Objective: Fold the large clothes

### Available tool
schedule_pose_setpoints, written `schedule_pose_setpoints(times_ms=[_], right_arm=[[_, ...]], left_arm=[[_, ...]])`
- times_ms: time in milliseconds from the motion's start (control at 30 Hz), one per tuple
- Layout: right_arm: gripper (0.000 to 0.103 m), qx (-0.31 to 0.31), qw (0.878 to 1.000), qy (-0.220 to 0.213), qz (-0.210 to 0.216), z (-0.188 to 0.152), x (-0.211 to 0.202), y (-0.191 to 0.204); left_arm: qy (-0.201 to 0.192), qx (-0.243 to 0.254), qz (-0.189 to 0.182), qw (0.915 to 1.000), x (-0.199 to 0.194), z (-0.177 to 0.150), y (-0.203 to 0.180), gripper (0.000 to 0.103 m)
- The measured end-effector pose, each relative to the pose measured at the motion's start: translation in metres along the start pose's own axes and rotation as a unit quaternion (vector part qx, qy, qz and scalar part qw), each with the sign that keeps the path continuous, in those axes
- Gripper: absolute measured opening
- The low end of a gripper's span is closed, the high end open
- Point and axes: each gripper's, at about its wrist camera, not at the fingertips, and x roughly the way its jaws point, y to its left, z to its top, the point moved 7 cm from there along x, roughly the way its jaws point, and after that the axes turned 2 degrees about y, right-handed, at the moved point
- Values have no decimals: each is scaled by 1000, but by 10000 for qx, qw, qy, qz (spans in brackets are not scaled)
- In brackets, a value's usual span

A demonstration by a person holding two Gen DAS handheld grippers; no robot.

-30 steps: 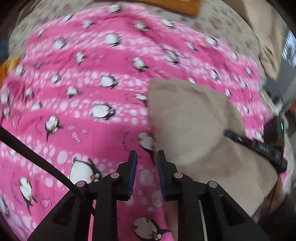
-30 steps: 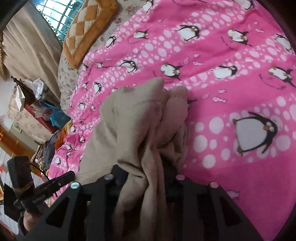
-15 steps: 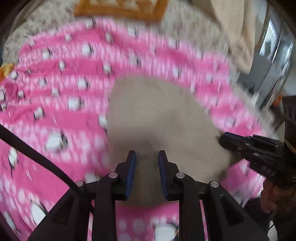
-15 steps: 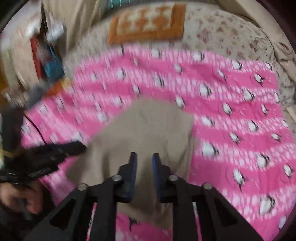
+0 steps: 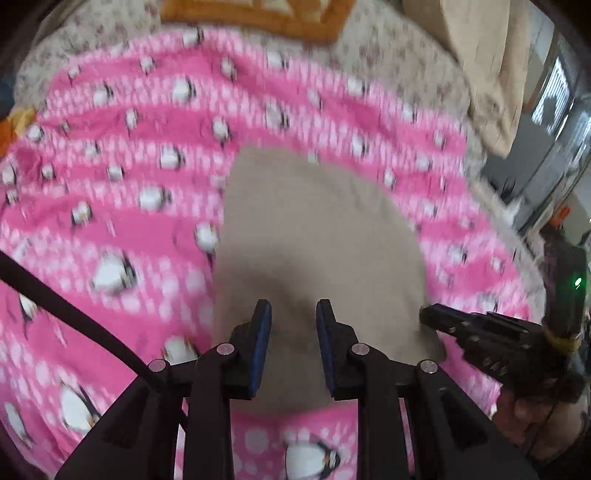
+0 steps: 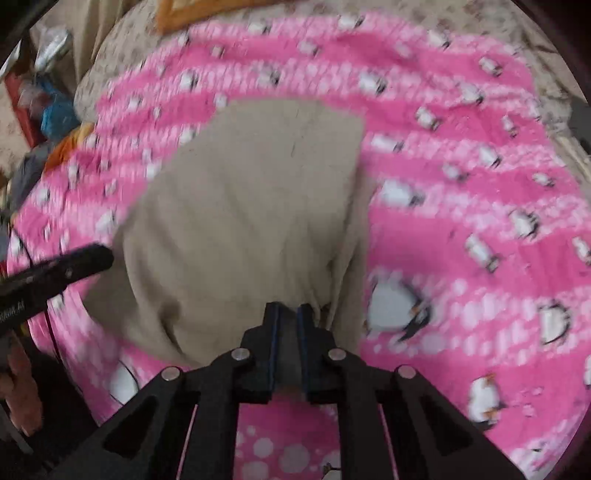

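A beige garment lies folded on a pink penguin blanket; it also shows in the right wrist view. My left gripper hovers open above the garment's near edge, nothing between its blue pads. My right gripper has its jaws nearly together over the garment's near edge, with a narrow gap; whether cloth is pinched is unclear. The right gripper shows at the right in the left wrist view; the left gripper shows at the left in the right wrist view.
The blanket covers a floral-print bed. An orange patterned cushion lies at the far end. Beige curtains hang at the far right. Clutter stands beside the bed on the left. A black cable crosses the left.
The right gripper let go of the bunched garment, which now lies flat on the blanket. Both grippers pulled back toward the near edge. The left jaws opened a little wider.
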Motion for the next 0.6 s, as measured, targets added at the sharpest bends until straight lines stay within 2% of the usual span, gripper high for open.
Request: schedule_pose_setpoints(times_ms=[100, 200, 267, 367, 433, 500, 567, 600], right_arm=[[15, 173, 9987, -479, -91, 42, -21, 4], [15, 213, 9953, -887, -310, 88, -27, 17], [16, 459, 9920, -1063, -495, 116, -17, 20], [16, 836, 9938, -659, -326, 141, 31, 18], [16, 783, 9942, -402, -620, 144, 69, 10], [14, 699, 9947, -109, -745, 136, 116, -6], [14, 704, 9935, -10, -890, 119, 146, -24], [14, 736, 9942, -109, -774, 112, 153, -30]], left_arm=[[-465, -121, 109, 9988, -3, 43, 9, 0], [-624, -316, 181, 9974, 15, 88, 16, 0], [-632, -487, 89, 9968, 35, 114, 16, 0], [-533, -685, -3, 9962, 67, 130, 18, 0], [-275, -588, 237, 9976, 103, 131, 19, 0], [218, -368, 290, 9987, 146, 121, 19, 0], [535, -437, 228, 9973, 180, 101, 23, 0], [314, -302, 234, 9988, 189, 95, 22, 0]])
